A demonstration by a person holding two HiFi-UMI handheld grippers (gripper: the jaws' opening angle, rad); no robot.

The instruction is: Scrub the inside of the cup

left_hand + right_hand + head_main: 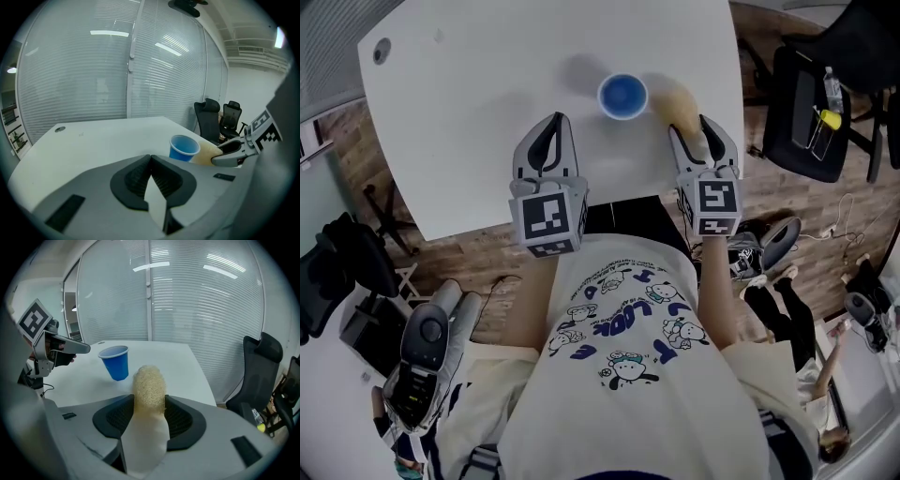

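Observation:
A blue cup (622, 96) (184, 147) (115, 362) stands upright on the white table (469, 112), its mouth open upward. Just right of it lies a pale loofah scrubber (678, 101) (206, 153) (149, 380). My right gripper (704, 131) (149, 398) has its pads against both sides of the scrubber, whose tip sticks out past the jaws toward the cup. My left gripper (552, 129) (150, 160) hovers left of the cup and nearer to me, shut with nothing in it.
The table's near edge runs just under both grippers. Black office chairs (811, 103) (262, 371) stand off the table's right side. A glass wall with blinds (117, 70) lies beyond the far edge. A grey bag (427, 352) sits on the floor at lower left.

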